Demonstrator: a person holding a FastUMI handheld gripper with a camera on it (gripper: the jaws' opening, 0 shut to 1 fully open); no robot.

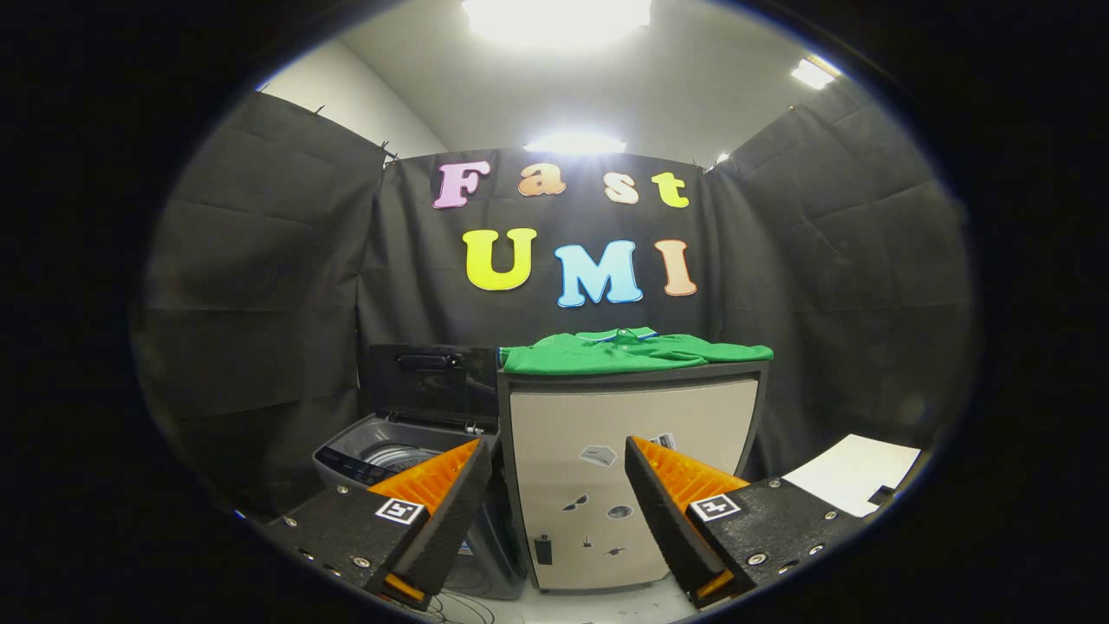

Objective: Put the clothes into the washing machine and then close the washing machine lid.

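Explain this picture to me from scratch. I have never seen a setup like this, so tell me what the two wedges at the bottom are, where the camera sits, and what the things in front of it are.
The camera rides on a hand-held gripper and looks forward along it through a fisheye lens, which is why everything curves. The two wedges at the bottom are the gripper's fingers. They stand apart, open, with nothing held between them.

Beyond the fingers stands a small cabinet with stickers on its pale front. A folded green shirt lies on top of it. Next to the cabinet, behind one finger, is a top-loading washing machine with its lid raised, so the drum is open. On the other side, beyond the other finger, lies a white sheet.

The job is to move the shirt into the machine and close the lid. Neither step is done yet.
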